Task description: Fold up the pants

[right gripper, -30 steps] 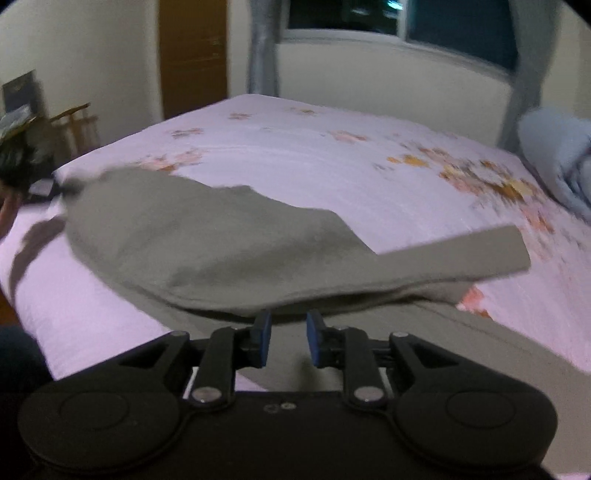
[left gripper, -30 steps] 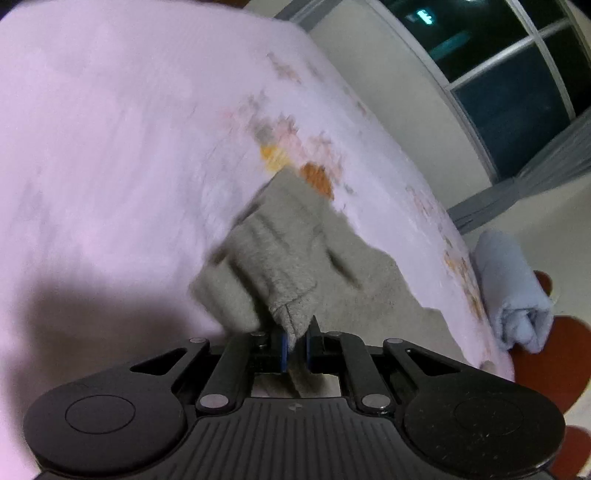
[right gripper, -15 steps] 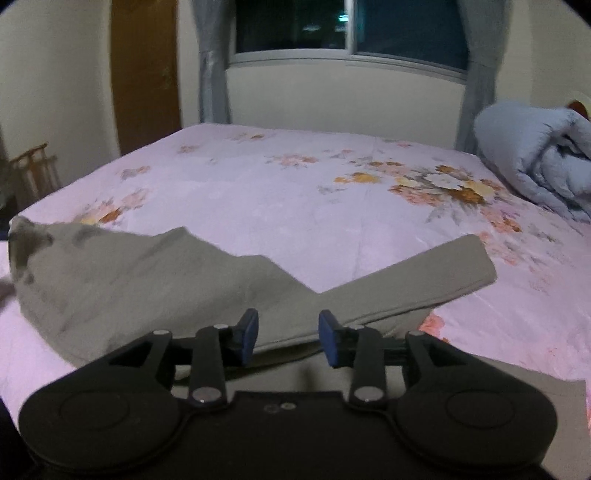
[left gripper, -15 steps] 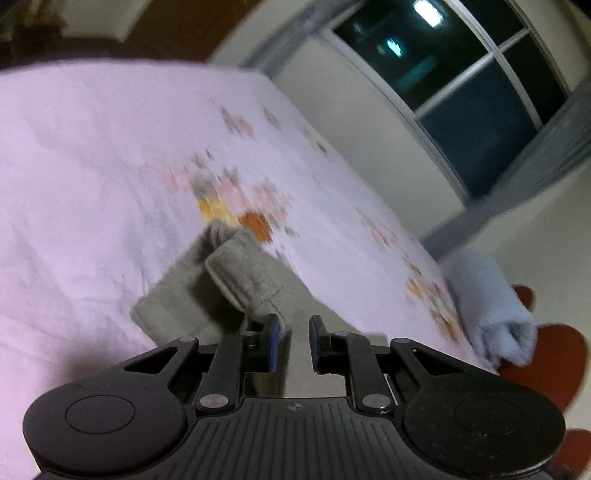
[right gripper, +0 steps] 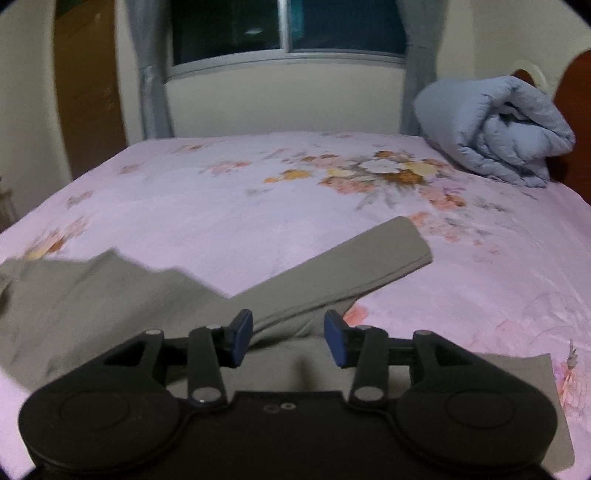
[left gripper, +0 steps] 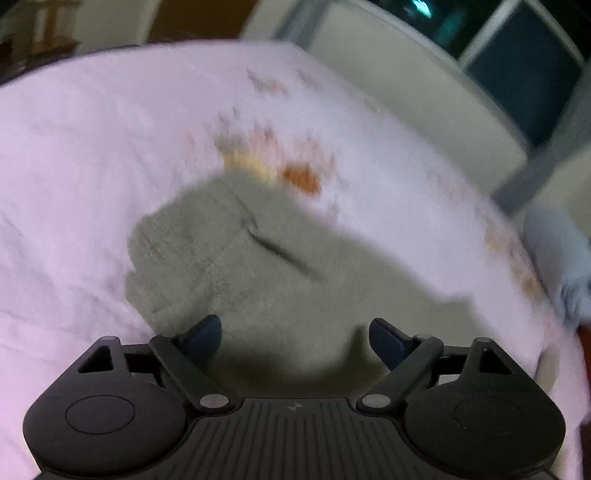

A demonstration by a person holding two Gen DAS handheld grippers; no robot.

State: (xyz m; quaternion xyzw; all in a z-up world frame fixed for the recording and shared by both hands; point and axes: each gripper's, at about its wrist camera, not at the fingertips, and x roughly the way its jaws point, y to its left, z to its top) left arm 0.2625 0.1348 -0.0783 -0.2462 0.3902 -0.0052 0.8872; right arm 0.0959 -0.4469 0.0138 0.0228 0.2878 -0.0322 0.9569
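Observation:
The grey-green pants [right gripper: 110, 295] lie on the pink floral bed sheet [right gripper: 258, 206]. One leg [right gripper: 354, 266] lies folded across and points to the far right; the other leg [right gripper: 517, 373] runs under my right gripper. My right gripper [right gripper: 288, 341] is open and empty just above the fabric. In the left wrist view the waistband end of the pants [left gripper: 221, 251] lies flat on the sheet [left gripper: 92, 147]. My left gripper [left gripper: 295, 338] is wide open and empty above it.
A rolled pale blue duvet [right gripper: 498, 129] sits at the far right of the bed by a red-brown headboard [right gripper: 576, 96]; it also shows in the left wrist view [left gripper: 554, 251]. A window with grey curtains [right gripper: 288, 29] is behind the bed. A brown door [right gripper: 88, 81] is at the left.
My left gripper has let go of the waistband end and opened wide; that end now lies flat on the sheet. My right gripper has opened wider and lifted back a little.

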